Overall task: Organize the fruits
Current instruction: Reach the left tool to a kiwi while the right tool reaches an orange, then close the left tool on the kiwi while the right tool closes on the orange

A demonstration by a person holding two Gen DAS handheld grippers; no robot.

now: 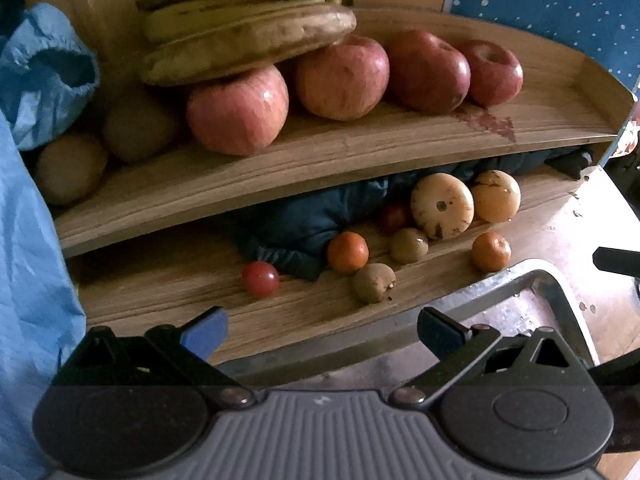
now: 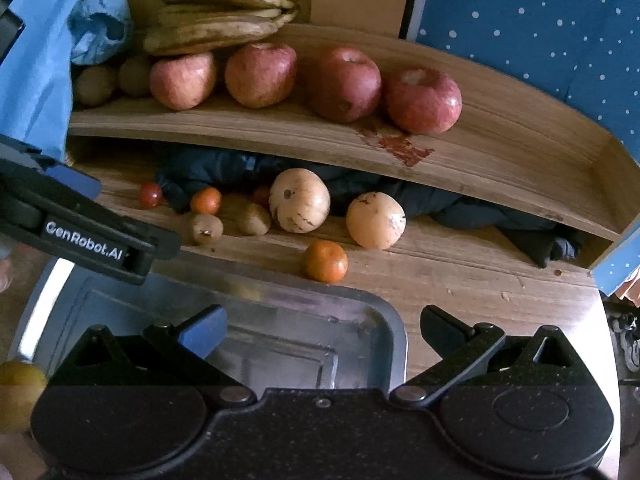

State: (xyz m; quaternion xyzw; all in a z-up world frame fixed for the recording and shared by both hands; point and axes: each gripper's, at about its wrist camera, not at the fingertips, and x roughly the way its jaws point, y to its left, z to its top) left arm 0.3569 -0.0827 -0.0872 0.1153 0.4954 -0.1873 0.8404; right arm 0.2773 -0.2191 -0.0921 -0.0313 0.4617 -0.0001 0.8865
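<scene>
A wooden shelf (image 1: 360, 148) carries several red apples (image 1: 238, 110) (image 2: 422, 100), bananas (image 1: 248, 28) (image 2: 228, 4) and brown kiwis (image 1: 70, 168) at its left end. Below it on the table lie two pale round melons (image 1: 442, 204) (image 2: 299, 200), two oranges (image 1: 347, 252) (image 2: 325, 261), a cherry tomato (image 1: 260, 279) (image 2: 151, 195) and small kiwis (image 1: 373, 282) (image 2: 207, 229). My left gripper (image 1: 322, 332) is open with nothing between its fingers, short of the tomato and kiwi. My right gripper (image 2: 322, 330) is open over a metal tray (image 2: 360, 320), with nothing held.
Dark blue cloth (image 1: 304, 224) is stuffed under the shelf behind the small fruit. Light blue plastic (image 1: 44, 76) hangs at the left. A dotted blue panel (image 2: 540, 20) stands behind the shelf. A yellow fruit (image 2: 18, 392) sits at the tray's left edge.
</scene>
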